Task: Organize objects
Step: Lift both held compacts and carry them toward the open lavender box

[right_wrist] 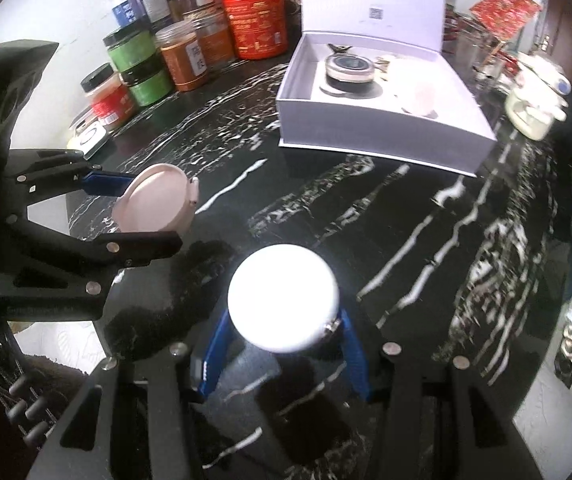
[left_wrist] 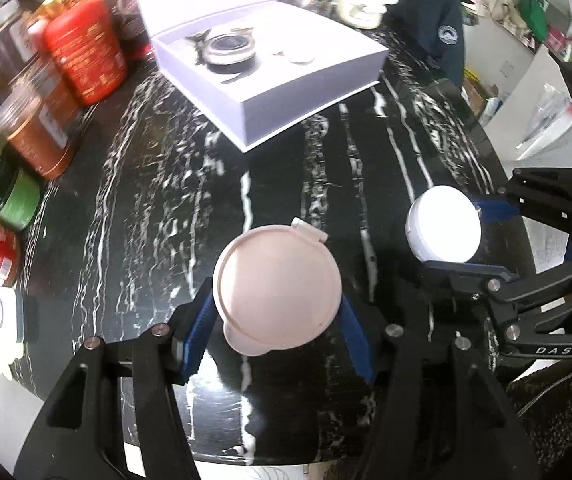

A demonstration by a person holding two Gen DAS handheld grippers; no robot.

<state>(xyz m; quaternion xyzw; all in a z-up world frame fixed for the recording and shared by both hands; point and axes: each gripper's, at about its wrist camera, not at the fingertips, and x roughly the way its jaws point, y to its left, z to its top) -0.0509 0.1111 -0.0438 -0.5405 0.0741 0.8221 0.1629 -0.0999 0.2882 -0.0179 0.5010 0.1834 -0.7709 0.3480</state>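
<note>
My left gripper [left_wrist: 277, 312] is shut on a round pale pink compact case [left_wrist: 276, 290], held above the black marble table [left_wrist: 166, 184]. It also shows in the right wrist view [right_wrist: 154, 198] at the left. My right gripper [right_wrist: 284, 320] is shut on a round white case [right_wrist: 284, 304], also seen in the left wrist view [left_wrist: 443, 229] at the right. An open white gift box [right_wrist: 381, 108] stands further back, with a round dark jar [right_wrist: 349, 68] and small pale pieces inside; it also shows in the left wrist view [left_wrist: 270, 76].
Several jars and tins stand along the table's left back edge: a red tin [right_wrist: 256, 18], orange jars [right_wrist: 182, 60], green jars [right_wrist: 142, 68]. A small white device [left_wrist: 2, 312] lies at the left edge. A cream ceramic cup [right_wrist: 533, 108] stands right of the box.
</note>
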